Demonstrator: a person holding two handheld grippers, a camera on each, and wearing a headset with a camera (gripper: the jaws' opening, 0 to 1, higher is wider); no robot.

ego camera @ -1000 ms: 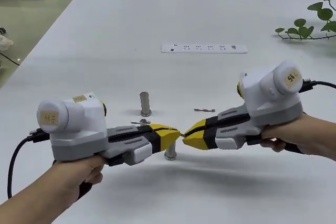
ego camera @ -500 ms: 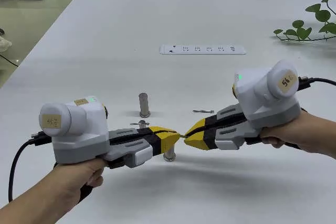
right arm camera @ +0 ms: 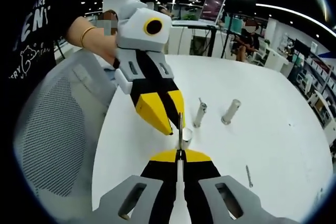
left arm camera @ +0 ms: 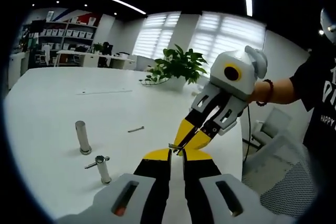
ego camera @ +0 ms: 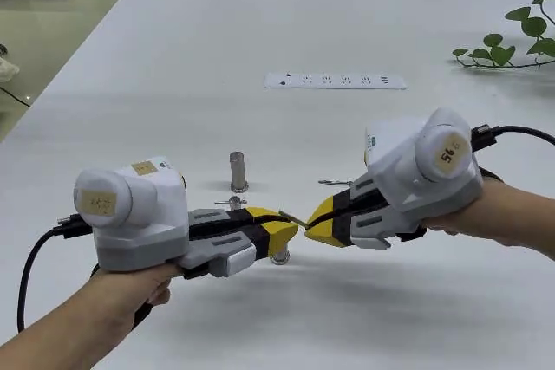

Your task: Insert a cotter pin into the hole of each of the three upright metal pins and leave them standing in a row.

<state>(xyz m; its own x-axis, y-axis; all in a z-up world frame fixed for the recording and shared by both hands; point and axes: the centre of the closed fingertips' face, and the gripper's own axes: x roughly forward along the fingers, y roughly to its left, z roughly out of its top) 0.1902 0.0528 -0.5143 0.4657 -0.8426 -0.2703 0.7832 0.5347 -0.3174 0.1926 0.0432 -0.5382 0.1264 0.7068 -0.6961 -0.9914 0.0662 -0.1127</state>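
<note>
My right gripper is shut on a thin cotter pin that sticks out past its tips. My left gripper faces it tip to tip, jaws together, right beside the cotter pin with nothing seen between them. Just below both tips an upright metal pin stands on the white table, partly hidden. Behind it stands a second metal pin with a cotter pin through it. A third, bare pin stands farther back.
A loose cotter pin lies on the table to the right of the pins. A white power strip lies farther back, and a plant reaches in at the far right. A mesh chair stands beside the table.
My right gripper has rolled and dropped slightly toward the left one. The cotter pin now lies slanted across the left gripper's yellow tip. The left gripper has barely moved.
</note>
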